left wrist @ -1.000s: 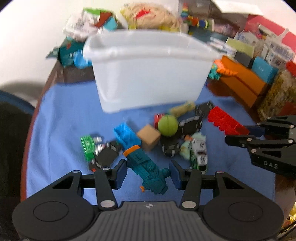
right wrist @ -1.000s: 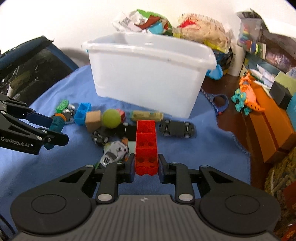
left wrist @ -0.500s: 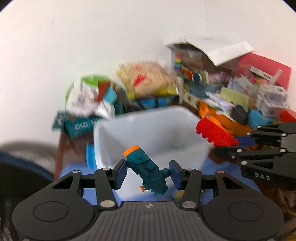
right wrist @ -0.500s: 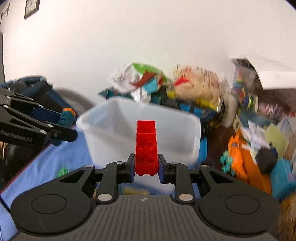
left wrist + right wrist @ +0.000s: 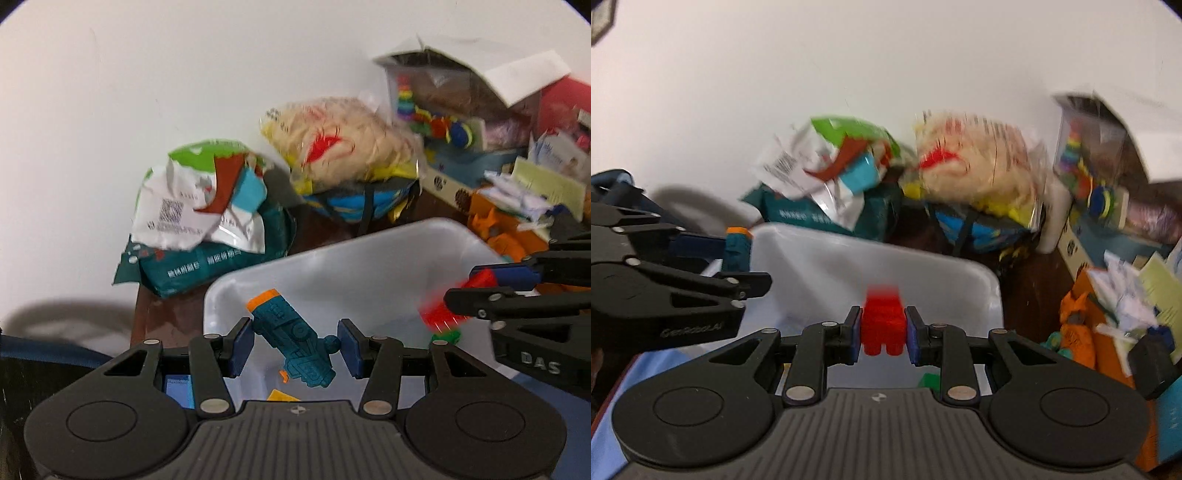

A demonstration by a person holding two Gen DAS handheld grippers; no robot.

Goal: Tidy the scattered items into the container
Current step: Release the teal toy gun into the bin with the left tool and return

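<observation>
My left gripper (image 5: 295, 345) is shut on a teal toy with an orange tip (image 5: 291, 338) and holds it tilted over the white plastic bin (image 5: 332, 258). My right gripper (image 5: 882, 334) is shut on a red building block (image 5: 883, 325) and holds it above the bin (image 5: 849, 266). The block is blurred in both views. Each gripper shows in the other's view: the right one (image 5: 524, 291) at the right, the left one (image 5: 687, 266) at the left. A green piece (image 5: 929, 380) and an orange piece (image 5: 282, 395) lie inside the bin.
Behind the bin stand snack bags (image 5: 207, 206), a bag of noodles (image 5: 343, 136) and a box of coloured toys (image 5: 436, 122). Orange boxes and papers (image 5: 1108, 295) crowd the right side. Blue cloth (image 5: 613, 435) covers the table below.
Both grippers have lifted from the cloth with their toys and moved forward over the bin's opening. The red block now points downward into the bin.
</observation>
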